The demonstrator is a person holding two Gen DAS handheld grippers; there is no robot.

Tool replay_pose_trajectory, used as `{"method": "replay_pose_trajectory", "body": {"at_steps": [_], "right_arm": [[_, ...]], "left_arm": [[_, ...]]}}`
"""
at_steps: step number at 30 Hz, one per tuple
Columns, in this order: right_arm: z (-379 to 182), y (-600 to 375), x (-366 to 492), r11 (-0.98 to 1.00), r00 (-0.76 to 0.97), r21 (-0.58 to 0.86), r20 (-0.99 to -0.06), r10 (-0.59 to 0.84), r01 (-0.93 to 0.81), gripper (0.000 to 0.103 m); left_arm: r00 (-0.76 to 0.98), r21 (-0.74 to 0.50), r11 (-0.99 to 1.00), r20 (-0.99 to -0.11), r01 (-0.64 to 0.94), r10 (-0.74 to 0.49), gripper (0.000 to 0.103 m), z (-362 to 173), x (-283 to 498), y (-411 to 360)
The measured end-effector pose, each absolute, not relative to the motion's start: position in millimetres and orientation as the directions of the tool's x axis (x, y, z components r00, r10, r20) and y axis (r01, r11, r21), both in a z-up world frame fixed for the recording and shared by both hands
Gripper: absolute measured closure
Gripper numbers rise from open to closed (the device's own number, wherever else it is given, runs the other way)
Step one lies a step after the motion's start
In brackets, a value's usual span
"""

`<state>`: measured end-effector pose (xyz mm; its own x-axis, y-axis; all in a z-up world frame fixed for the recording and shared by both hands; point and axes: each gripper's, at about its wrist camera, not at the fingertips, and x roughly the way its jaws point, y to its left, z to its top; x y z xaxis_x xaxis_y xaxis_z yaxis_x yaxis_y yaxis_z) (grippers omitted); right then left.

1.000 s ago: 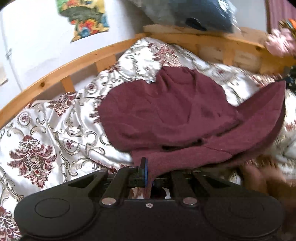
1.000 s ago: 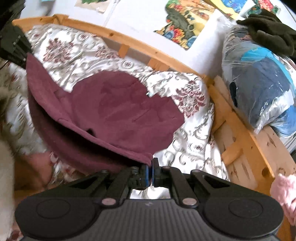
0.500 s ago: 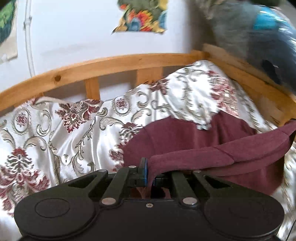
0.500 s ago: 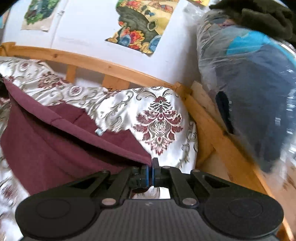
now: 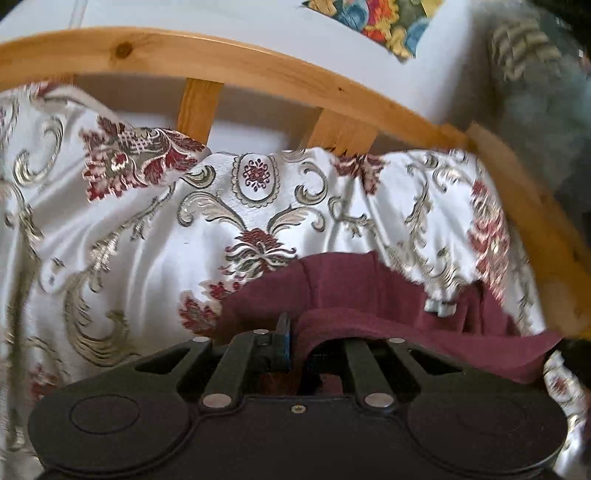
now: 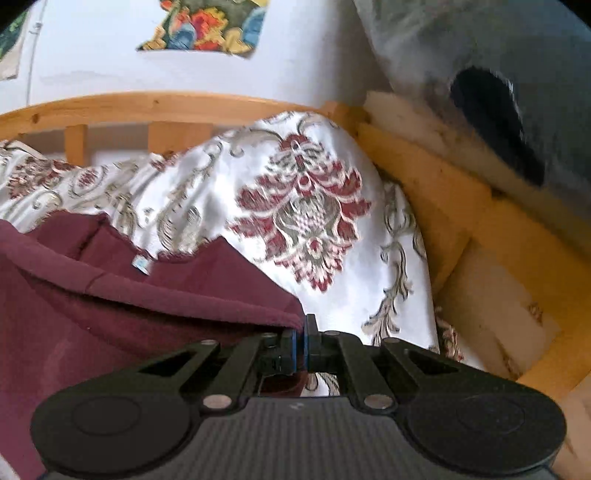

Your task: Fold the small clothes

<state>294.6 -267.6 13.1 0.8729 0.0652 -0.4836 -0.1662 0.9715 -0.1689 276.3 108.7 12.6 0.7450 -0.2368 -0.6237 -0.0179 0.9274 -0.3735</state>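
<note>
A small maroon garment lies on a white bedspread with red and gold damask pattern. My left gripper is shut on the garment's near edge, which drapes over its right finger. My right gripper is shut on the other corner of the same edge. The held edge is folded forward over the lower layer of the garment. A small white label shows at the far neckline.
A curved wooden bed rail runs behind the bedspread against a white wall with a colourful picture. At the right, a wooden ledge carries bulky plastic-wrapped bedding.
Both grippers have carried the garment's held edge forward toward the far neckline and down. The garment has gone from spread out to doubled over, and the view has dropped closer to the bedspread.
</note>
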Motion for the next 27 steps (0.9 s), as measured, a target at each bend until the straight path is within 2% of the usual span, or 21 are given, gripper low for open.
{"method": "replay_pose_trajectory", "body": {"at_steps": [2, 4, 5, 6, 7, 9, 12, 13, 17, 20, 23, 25, 26, 27], "right_arm": [[7, -268, 296, 0.976, 0.87, -0.155, -0.49, 0.056, -0.15, 0.093], [3, -272, 295, 0.984, 0.872, -0.122, -0.487, 0.052, -0.127, 0.073], [2, -273, 293, 0.989, 0.876, -0.104, -0.48, 0.044, -0.107, 0.042], [1, -275, 289, 0.993, 0.884, -0.088, -0.467, 0.03, -0.08, 0.017], [-1, -278, 283, 0.995, 0.894, -0.076, -0.447, 0.019, -0.059, 0.012], [-5, -281, 273, 0.997, 0.904, -0.061, -0.427, 0.019, -0.05, 0.008], [-9, -284, 256, 0.998, 0.91, -0.053, -0.415, 0.014, -0.04, 0.0], [-9, -285, 248, 0.996, 0.916, -0.067, -0.4, 0.02, -0.051, 0.0], [-11, -276, 228, 0.96, 0.921, -0.233, -0.386, 0.055, -0.155, 0.0], [-14, -261, 226, 0.894, 0.912, -0.379, -0.403, 0.075, -0.241, 0.0], [-14, -252, 239, 0.875, 0.901, -0.393, -0.421, 0.1, -0.281, 0.0], [-12, -250, 254, 0.889, 0.896, -0.354, -0.427, 0.122, -0.29, 0.0], [-11, -251, 261, 0.898, 0.896, -0.335, -0.427, 0.124, -0.284, 0.001], [-11, -251, 271, 0.91, 0.896, -0.315, -0.429, 0.116, -0.268, 0.003]], "left_arm": [[0.751, -0.377, 0.926, -0.613, -0.005, -0.246, 0.087, 11, 277, 109], [0.759, -0.375, 0.927, -0.602, 0.005, -0.248, 0.064, 11, 276, 110], [0.765, -0.379, 0.926, -0.594, 0.008, -0.249, 0.036, 11, 275, 111], [0.777, -0.391, 0.92, -0.577, 0.008, -0.253, 0.023, 12, 274, 114], [0.792, -0.406, 0.914, -0.555, 0.01, -0.255, 0.014, 14, 271, 116], [0.814, -0.43, 0.902, -0.517, 0.02, -0.264, 0.012, 18, 268, 122], [0.81, -0.416, 0.909, -0.523, 0.031, -0.267, 0.005, 23, 270, 126], [0.81, -0.395, 0.918, -0.527, 0.037, -0.259, 0.005, 24, 270, 126], [0.778, -0.263, 0.96, -0.583, 0.092, -0.234, 0.004, 25, 272, 122], [0.762, -0.235, 0.966, -0.605, 0.106, -0.231, 0.005, 23, 272, 122], [0.758, -0.229, 0.963, -0.6, 0.145, -0.257, 0.005, 19, 270, 120], [0.755, -0.206, 0.966, -0.605, 0.156, -0.251, 0.007, 15, 271, 115], [0.756, -0.179, 0.973, -0.614, 0.147, -0.227, 0.012, 13, 272, 113], [0.757, -0.149, 0.981, -0.625, 0.124, -0.191, 0.023, 11, 274, 110]]}}
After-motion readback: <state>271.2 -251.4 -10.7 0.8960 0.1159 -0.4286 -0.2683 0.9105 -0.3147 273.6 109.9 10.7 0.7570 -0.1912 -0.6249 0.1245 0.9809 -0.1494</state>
